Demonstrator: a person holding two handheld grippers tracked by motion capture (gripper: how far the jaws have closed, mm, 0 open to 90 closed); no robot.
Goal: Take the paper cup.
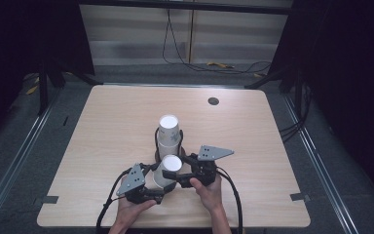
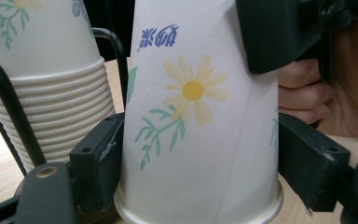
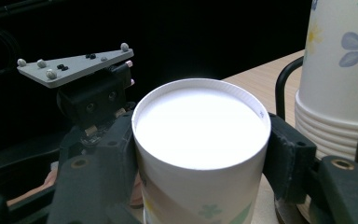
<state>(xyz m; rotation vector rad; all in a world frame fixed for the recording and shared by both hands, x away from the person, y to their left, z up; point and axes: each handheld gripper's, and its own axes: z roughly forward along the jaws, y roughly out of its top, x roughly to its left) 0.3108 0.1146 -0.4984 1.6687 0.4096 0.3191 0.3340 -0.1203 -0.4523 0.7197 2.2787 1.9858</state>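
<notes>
Mid-separation w/ both grippers, left (image 1: 152, 181) and right (image 1: 179, 176), clamped on upside-down paper cup (image 1: 167, 171) on table (image 1: 253, 146) beside cup stack (image 1: 168, 132); next prob needs gentle pull apart.

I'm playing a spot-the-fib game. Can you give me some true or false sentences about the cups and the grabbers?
1. The paper cup between the grabbers stands upside down. True.
2. It has a red stripe. False: it has a yellow flower with green leaves.
3. The right gripper squeezes that cup. True; the left gripper holds it near the rim too.
4. The cup stack sits in a blue box. False: it sits in a black wire holder.
</notes>
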